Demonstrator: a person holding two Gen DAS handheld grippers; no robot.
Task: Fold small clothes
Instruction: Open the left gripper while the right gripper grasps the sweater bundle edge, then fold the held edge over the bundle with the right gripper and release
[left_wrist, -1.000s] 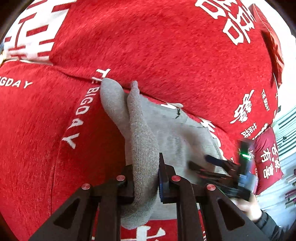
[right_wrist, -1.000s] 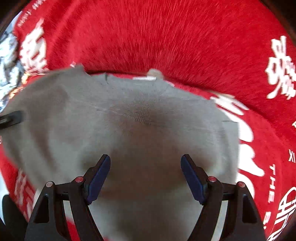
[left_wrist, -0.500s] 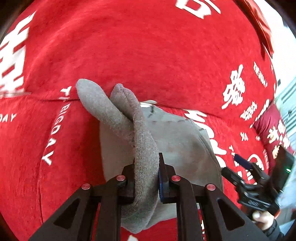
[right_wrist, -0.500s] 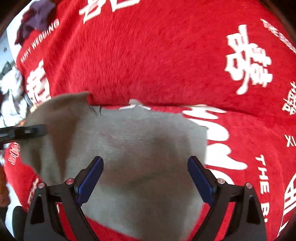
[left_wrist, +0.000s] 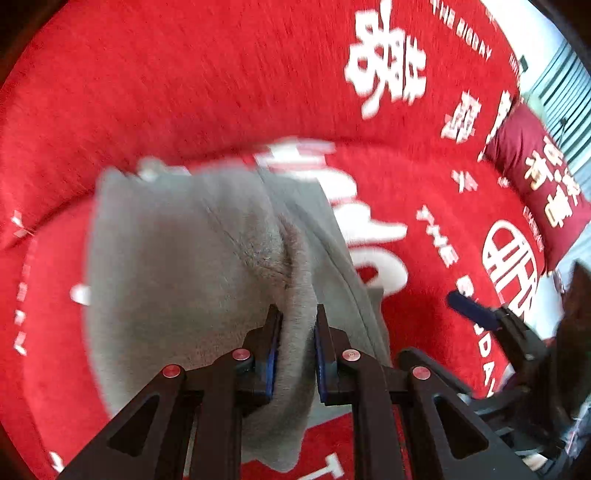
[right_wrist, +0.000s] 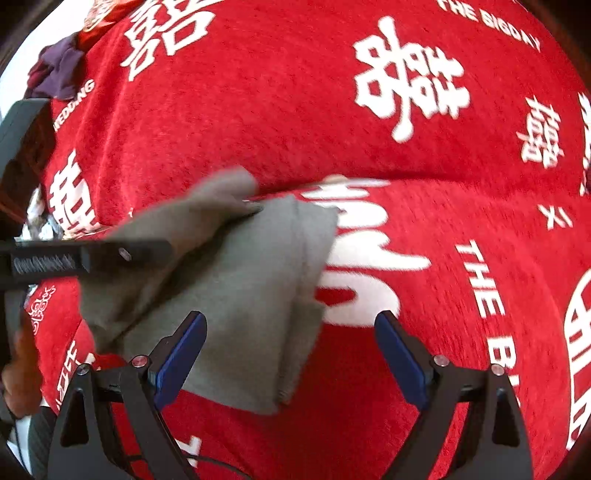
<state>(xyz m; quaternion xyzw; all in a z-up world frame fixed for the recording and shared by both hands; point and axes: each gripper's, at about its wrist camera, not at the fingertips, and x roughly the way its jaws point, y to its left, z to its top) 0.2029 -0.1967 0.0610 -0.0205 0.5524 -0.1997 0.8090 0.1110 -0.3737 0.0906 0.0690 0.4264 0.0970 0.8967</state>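
Note:
A small grey knit garment (left_wrist: 177, 266) lies on a red blanket (left_wrist: 184, 92) with white lettering. My left gripper (left_wrist: 297, 332) is shut on a bunched fold of the grey garment and holds that part over the rest of it. In the right wrist view the grey garment (right_wrist: 251, 295) lies folded over, its left part lifted by the left gripper (right_wrist: 159, 251). My right gripper (right_wrist: 291, 354) is open and empty, just above the garment's near right edge. The right gripper also shows in the left wrist view (left_wrist: 476, 314).
The red blanket (right_wrist: 406, 258) covers the whole surface, with a crease running across it behind the garment. A dark red cushion (left_wrist: 535, 177) lies at the far right. A purple cloth (right_wrist: 59, 70) lies at the far left corner.
My left gripper has carried the grey fold to the right, over the garment. My right gripper has pulled back and to the right, off the garment.

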